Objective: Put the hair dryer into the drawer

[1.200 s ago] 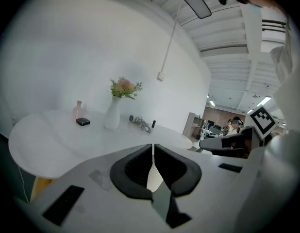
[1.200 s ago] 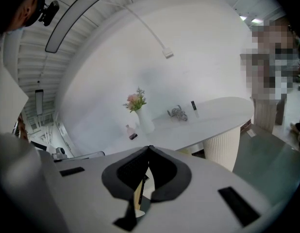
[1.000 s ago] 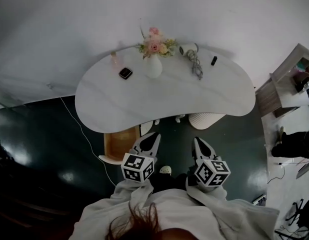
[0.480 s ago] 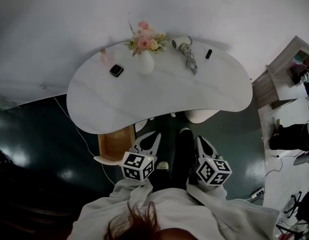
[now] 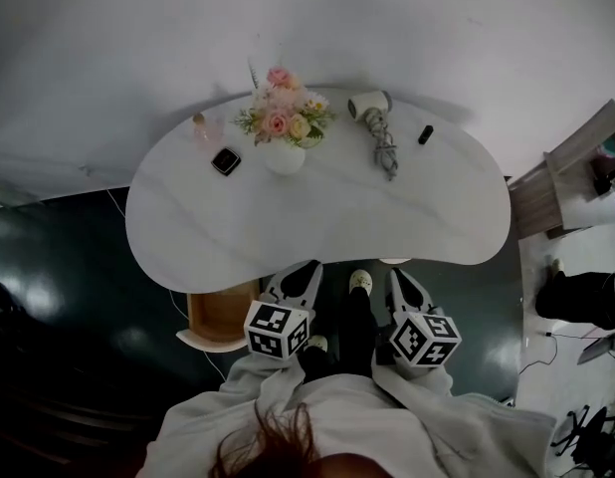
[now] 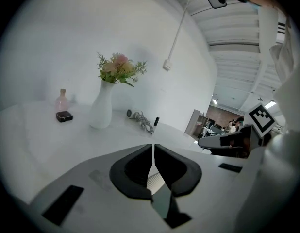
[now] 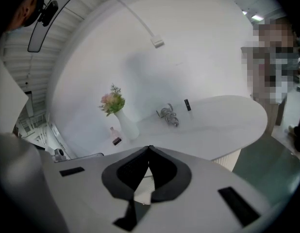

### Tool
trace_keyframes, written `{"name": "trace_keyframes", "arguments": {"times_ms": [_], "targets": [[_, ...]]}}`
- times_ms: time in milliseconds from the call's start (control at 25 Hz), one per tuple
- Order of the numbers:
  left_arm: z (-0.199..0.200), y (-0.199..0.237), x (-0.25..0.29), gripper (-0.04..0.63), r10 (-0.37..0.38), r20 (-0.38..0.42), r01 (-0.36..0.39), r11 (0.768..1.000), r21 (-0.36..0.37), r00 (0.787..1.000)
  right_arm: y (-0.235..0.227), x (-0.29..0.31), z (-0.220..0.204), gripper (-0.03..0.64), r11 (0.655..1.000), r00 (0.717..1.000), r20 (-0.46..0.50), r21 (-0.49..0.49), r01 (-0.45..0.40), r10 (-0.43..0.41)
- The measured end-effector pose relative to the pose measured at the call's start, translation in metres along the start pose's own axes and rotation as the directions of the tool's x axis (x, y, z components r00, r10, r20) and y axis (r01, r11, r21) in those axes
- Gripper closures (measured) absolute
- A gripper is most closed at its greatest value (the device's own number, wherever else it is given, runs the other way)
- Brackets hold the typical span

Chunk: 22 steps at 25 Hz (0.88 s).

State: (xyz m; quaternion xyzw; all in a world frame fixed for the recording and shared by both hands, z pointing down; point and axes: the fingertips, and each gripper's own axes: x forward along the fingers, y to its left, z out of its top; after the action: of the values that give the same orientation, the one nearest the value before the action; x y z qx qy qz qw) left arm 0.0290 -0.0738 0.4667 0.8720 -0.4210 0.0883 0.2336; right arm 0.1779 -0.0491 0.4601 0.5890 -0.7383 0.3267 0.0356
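Looking down in the head view, a white kidney-shaped bench (image 5: pixel 238 227) fills the middle, against a pale wall. The hair dryer (image 5: pixel 371 107) lies on the far side of the bench, right of centre, its coiled cord (image 5: pixel 385 150) trailing toward the near edge. A small black stick (image 5: pixel 425 134) lies to its right. A white vase (image 5: pixel 285 156) of pink flowers stands left of the hair dryer, with a dark box (image 5: pixel 226 160) and a pink bottle (image 5: pixel 201 126) further left. The drawer (image 5: pixel 222 314) stands pulled out under the bench's near left edge, its wooden inside showing. The left gripper (image 5: pixel 311 266) and the right gripper (image 5: pixel 395 275) are both held off the near edge of the bench, well apart from the hair dryer, with the person's shoe (image 5: pixel 360 281) between them.

In the left gripper view, the jaws are clenched together with nothing between them. Beyond them the bench carries the vase (image 6: pixel 101 112), the box (image 6: pixel 64 116) and the bottle (image 6: pixel 62 100) on the left, and the hair dryer (image 6: pixel 137 115) further back to the right.

In the right gripper view, the jaws meet at their tips and grasp nothing. The hair dryer (image 7: pixel 167 114) lies across the bench near the wall, between the vase (image 7: pixel 127 125) and the black stick (image 7: pixel 187 104).
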Motion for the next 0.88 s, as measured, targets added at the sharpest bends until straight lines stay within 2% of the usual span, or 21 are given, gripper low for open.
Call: {"name": "trace_keyframes", "arguments": {"times_ms": [520, 760, 880], "targets": [[0.040, -0.005, 0.116, 0.571, -0.030, -0.031, 0.029, 1.000, -0.004, 0.999, -0.066, 0.062, 0.065, 0.568, 1.000, 1.000, -0.022, 0.009, -0.003, 0.003], [0.053, 0.005, 0.162, 0.569, -0.001, -0.047, 0.000, 1.000, -0.030, 0.999, -0.095, 0.080, 0.082, 0.568, 0.999, 0.999, -0.035, 0.028, 0.015, -0.014], [0.061, 0.013, 0.186, 0.563, 0.024, -0.046, -0.027, 0.997, -0.070, 0.999, -0.108, 0.092, 0.091, 0.568, 0.999, 0.999, -0.041, 0.028, 0.022, -0.021]]}}
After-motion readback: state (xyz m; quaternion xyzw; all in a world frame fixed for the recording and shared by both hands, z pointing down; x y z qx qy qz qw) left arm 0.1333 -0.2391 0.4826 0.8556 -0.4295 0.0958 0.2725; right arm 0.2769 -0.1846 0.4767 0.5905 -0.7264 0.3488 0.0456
